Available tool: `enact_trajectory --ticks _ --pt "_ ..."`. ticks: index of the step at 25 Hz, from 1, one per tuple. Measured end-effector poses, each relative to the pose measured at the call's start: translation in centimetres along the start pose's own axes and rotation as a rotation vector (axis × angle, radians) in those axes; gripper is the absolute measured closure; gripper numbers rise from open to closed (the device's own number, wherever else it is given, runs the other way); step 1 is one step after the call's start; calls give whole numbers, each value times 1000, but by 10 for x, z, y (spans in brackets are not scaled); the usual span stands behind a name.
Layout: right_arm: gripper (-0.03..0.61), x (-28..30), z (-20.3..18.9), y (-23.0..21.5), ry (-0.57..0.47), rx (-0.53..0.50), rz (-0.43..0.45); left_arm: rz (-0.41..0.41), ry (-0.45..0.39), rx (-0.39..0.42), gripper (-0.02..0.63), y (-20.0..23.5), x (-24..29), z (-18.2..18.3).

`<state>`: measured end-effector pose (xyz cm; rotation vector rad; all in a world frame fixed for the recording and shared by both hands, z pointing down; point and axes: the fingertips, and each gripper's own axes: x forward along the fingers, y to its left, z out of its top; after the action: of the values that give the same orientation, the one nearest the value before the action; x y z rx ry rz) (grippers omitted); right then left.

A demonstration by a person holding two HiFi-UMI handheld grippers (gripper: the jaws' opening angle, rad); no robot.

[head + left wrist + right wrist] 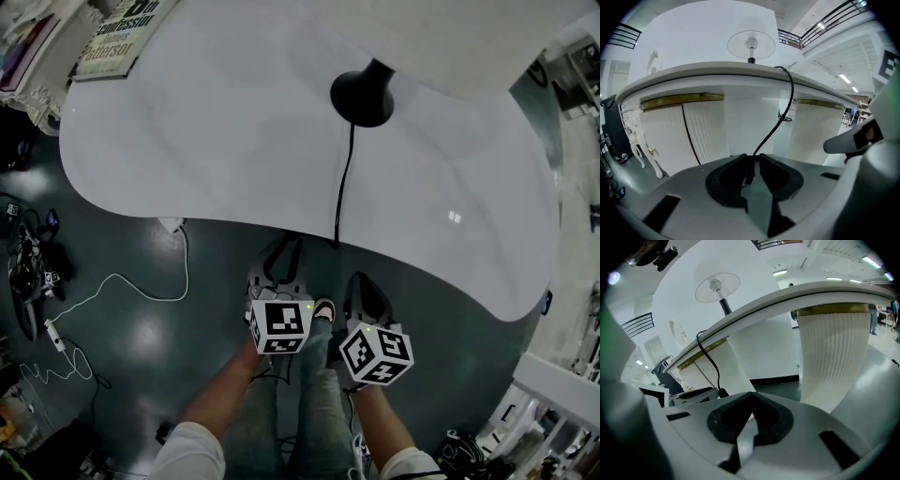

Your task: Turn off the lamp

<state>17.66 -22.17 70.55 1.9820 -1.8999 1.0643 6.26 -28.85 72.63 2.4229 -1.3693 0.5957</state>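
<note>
Left gripper [753,158]: jaws narrow, a slim gap. The cord [772,131] drops into that gap. A dark piece [749,172] sits against the left jaw with daylight beside it, so the pads don't look clamped. Could be an inline switch, can't confirm.

Right gripper [753,394]: tips together, nothing in them. It sits lower centre-right of the head view, beside the left one and low over the floor [141,328].

Outward: the cord climbs from the left gripper to the worktop [187,141] edge at centre frame. It crosses the top to the lamp [362,97] in the upper centre of the head view.

Progress:
- The left gripper is on the cord, at what is probably the switch, so the reach is done.
- Whether the lamp is off I can't say for sure. The bulb [751,44] shows no clear glow and the shade [717,33] reads flat white in a bright room, so likely off.
- If it is off, all that is left is to back away. If not, squeeze that piece on the cord.

Lamp look: black round base, thin black stem, big pale shade above it. From below there is a clear ring round the bulb. The cord is thin, black and gently bowed.
</note>
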Motion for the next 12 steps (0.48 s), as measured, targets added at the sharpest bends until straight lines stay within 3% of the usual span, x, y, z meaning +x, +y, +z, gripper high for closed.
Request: enact_trajectory --ticks 4,8,12 --pt "578 -6 9 3 -11 -3 5 -23 3 -27 524 -7 -11 5" --pt "578 -10 19 10 -12 -9 11 -18 14 -14 586 -9 -21 13" --pt "578 -16 33 18 -20 -15 21 -22 16 -28 604 -9 -30 28"
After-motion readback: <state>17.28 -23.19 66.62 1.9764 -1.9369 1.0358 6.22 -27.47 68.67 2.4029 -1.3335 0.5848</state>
